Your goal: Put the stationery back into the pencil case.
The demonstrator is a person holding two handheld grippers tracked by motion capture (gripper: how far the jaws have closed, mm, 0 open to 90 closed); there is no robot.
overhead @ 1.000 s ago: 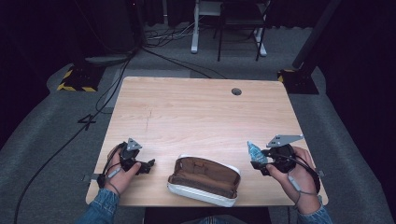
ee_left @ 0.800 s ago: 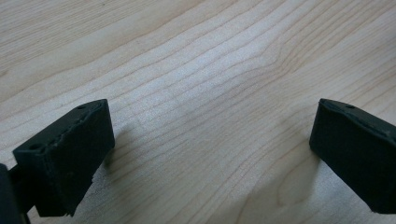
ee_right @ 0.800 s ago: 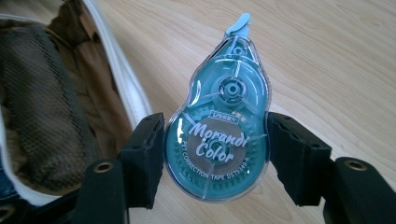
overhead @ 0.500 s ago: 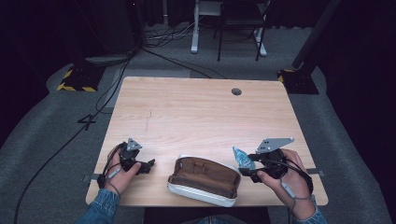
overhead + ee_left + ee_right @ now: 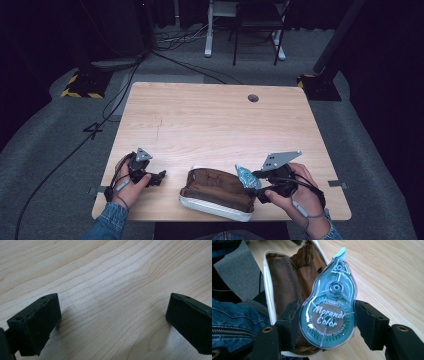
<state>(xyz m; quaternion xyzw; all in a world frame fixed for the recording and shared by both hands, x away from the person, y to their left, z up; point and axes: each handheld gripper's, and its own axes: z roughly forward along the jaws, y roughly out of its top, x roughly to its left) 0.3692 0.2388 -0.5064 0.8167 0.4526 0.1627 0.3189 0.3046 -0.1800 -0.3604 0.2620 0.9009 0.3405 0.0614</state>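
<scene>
Here: teal correction tape dispenser (image 5: 328,306) clamped in right gripper (image 5: 256,184), over the open brown pencil case's (image 5: 212,189) end.
Left gripper (image 5: 159,177): jaws wide apart, nothing between, resting on the tabletop (image 5: 210,120).

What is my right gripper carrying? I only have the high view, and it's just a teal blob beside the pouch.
Observer: A teal correction tape dispenser; the right gripper view shows "Morandi Color" on its clear shell.
Operator: Is it clamped properly?
Observer: Yes, the right gripper has a jaw pressing each side of the wide round end.
Operator: Which way is the tip pointing?
Observer: Away from the gripper, beside the rim of the open brown pouch.
Operator: And the left gripper?
Observer: The left gripper has its jaws wide apart over bare table, nothing between them.
</scene>
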